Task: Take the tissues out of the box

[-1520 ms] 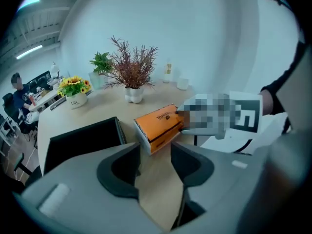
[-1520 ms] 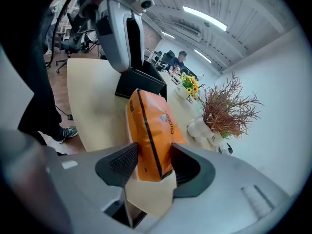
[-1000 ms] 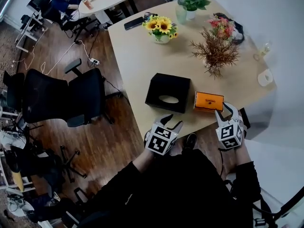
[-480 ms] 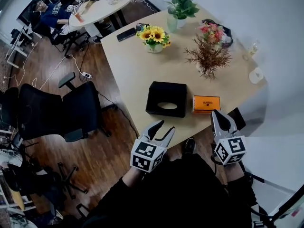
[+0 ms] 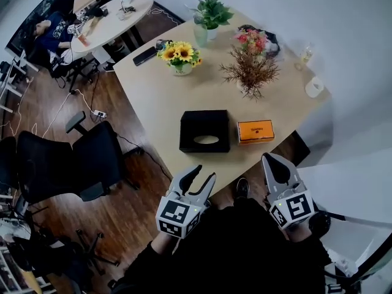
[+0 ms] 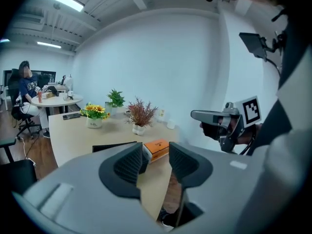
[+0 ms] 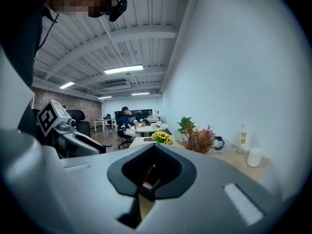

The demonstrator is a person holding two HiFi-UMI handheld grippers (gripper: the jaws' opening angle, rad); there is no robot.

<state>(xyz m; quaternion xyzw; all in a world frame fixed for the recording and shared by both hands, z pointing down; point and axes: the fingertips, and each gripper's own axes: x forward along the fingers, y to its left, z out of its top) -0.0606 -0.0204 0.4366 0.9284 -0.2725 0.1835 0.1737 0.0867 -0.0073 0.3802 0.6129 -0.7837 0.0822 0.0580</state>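
Black tissue box (image 5: 204, 131) (oval slot upward) sits flat on the table (image 5: 153, 84).

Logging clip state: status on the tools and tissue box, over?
Left tool closing, narrow gap, empty. Right tool shut, empty. Black tissue box untouched on table, orange box beside it. Nothing blocking.

Light wood table (image 5: 153, 97), rounded corners. Near front edge: black tissue box (image 5: 204, 131), oval slot facing up. The orange box (image 5: 255, 131) sits just beside it to the right, with a narrow gap between.

Mid-table: dried reddish plant (image 5: 250, 72) in a white pot.

Far side: sunflower pot (image 5: 179, 57), dark phone (image 5: 144, 56), green plant (image 5: 210, 14), pink flowers (image 5: 254, 40).

Right edge: clear bottle (image 5: 304, 54), white cup (image 5: 315, 87).
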